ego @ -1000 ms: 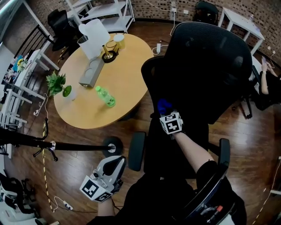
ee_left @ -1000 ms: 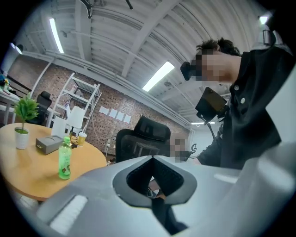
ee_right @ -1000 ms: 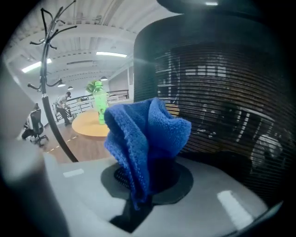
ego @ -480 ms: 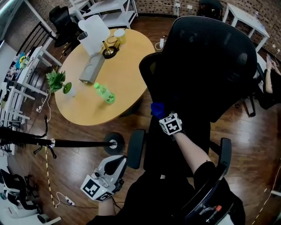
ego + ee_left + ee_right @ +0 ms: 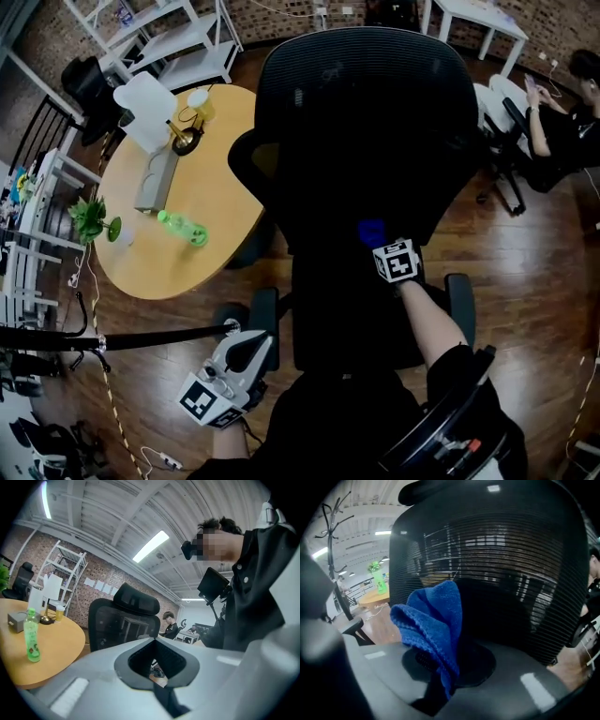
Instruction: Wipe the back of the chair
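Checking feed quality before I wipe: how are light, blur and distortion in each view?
Head view: strong fisheye bend at the edges, chair back almost solid black, blue cloth dim. Right gripper view: cloth sharp, mesh backlit, corners dark. Left gripper view: bright ceiling lamp, dark corners, one mosaic patch.

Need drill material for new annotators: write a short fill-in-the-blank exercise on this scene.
1. The right gripper is shut on a ____ cloth.
2. The cloth faces the mesh back of a black ____.
3. The left gripper holds ____.
4. The green bottle stands on a round ____.
Missing words: blue; chair; nothing; table.
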